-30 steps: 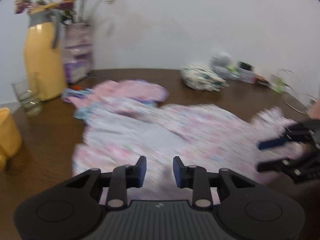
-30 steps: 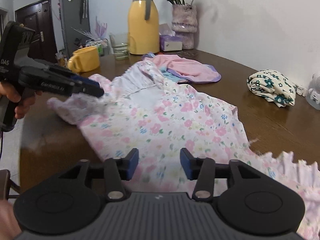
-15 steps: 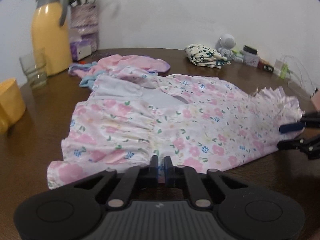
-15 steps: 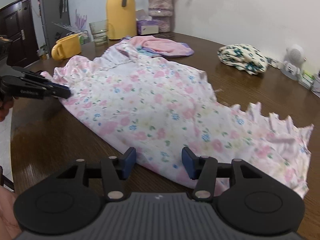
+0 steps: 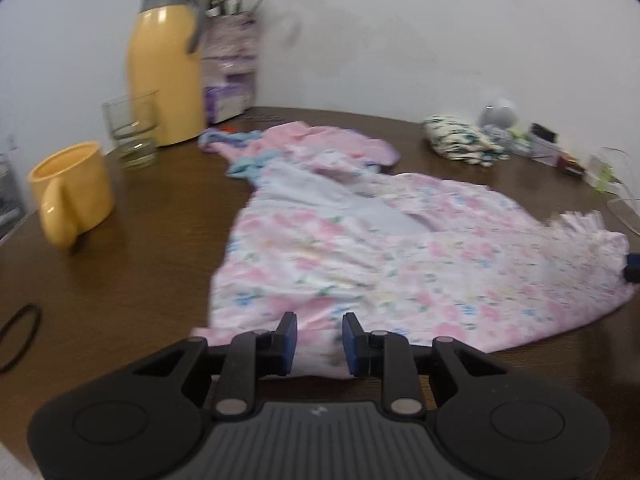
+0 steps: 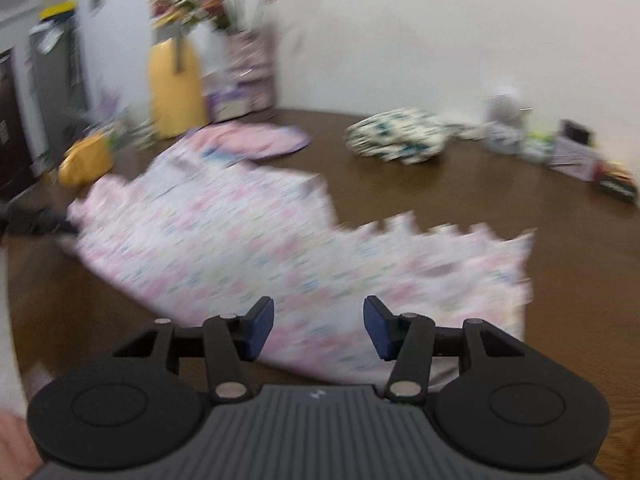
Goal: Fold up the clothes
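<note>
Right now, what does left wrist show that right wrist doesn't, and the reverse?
Left wrist only: a glass, a black loop on the table edge, and the left gripper, jaws opening with the dress hem between them. Right wrist only: a dark door at far left and the right gripper, jaws open above the hem. Both: the floral dress, yellow jug, yellow mug, pink garment, folded floral cloth.

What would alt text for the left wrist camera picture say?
Black tongs, opening, hover at the near edge of a pink floral dress spread on a brown table. A yellow mug, glass and yellow jug stand behind.
</note>
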`<state>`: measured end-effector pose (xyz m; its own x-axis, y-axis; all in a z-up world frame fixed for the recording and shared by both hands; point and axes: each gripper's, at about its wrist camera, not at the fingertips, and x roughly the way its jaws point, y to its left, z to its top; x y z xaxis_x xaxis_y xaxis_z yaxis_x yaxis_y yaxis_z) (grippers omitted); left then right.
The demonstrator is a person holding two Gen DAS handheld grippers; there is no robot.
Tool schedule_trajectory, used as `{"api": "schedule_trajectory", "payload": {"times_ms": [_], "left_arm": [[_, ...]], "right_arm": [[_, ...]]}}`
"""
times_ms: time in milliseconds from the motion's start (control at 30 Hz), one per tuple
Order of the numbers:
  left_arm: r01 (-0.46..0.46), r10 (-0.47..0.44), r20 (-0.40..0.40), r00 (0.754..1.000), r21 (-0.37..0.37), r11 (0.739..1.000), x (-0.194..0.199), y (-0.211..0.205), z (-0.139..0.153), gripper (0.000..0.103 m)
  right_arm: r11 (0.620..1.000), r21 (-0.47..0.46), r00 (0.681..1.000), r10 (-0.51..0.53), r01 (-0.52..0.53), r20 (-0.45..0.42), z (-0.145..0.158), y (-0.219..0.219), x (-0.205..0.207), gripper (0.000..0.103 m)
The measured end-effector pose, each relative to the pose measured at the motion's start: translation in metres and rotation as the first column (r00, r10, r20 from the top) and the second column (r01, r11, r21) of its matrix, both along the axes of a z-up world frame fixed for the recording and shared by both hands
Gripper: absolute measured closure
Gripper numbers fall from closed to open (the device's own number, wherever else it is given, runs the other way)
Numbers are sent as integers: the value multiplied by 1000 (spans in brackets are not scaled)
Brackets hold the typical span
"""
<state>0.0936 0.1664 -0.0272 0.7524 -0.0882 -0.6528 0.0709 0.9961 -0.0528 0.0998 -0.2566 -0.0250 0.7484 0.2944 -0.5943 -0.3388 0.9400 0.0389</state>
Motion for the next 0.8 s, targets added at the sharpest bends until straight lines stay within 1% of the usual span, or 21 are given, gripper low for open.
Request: {"api": "schedule_trajectory", "payload": {"times_ms": [33, 100, 233, 300, 433, 500, 533, 567, 633, 700, 800], "left_arm": [[-6, 6, -4, 1000, 3, 1000, 1, 1, -2, 81], [-18, 19, -12, 1000, 10, 1000, 2, 3, -5, 81], [-29, 30, -23, 999, 29, 999, 5, 3, -7, 81], [-31, 32, -27, 999, 43, 999, 6, 2, -7, 80], [-34, 36, -26, 999, 59, 998, 6, 0, -8, 80], [-36, 38, -25, 999, 65, 997, 6, -1, -8, 80], [-38, 39, -25, 999, 65, 997, 7, -1, -8, 80], [-39, 40, -24, 999, 64, 997, 6, -1, -8, 80], [-40, 41, -23, 999, 64, 997, 6, -1, -8, 80], [-39, 41, -21, 999, 65, 997, 6, -2, -8, 80], [-38, 40, -22, 999, 68, 997, 7, -2, -8, 80]], "right_arm": [[999, -19, 1000, -29, 29, 0, -1, -5, 4, 52], [998, -40, 998, -55, 54, -21, -8, -12, 12, 52], [994, -71, 994, -83, 79, -67, -25, -22, 22, 55], [994, -69, 994, -88, 83, -67, -29, -26, 19, 55], [994, -69, 993, -93, 88, -77, -29, -29, 15, 55], [995, -43, 995, -88, 86, -55, -21, -32, 11, 55], [996, -29, 996, -85, 84, -41, -17, -34, 9, 53], [995, -34, 995, -93, 92, -30, -13, -36, 8, 49], [991, -62, 993, -118, 117, -10, -8, -43, 8, 44], [986, -88, 989, -144, 141, -30, -11, -55, 12, 44], [992, -51, 990, -119, 115, -78, -18, -71, 23, 46]]}}
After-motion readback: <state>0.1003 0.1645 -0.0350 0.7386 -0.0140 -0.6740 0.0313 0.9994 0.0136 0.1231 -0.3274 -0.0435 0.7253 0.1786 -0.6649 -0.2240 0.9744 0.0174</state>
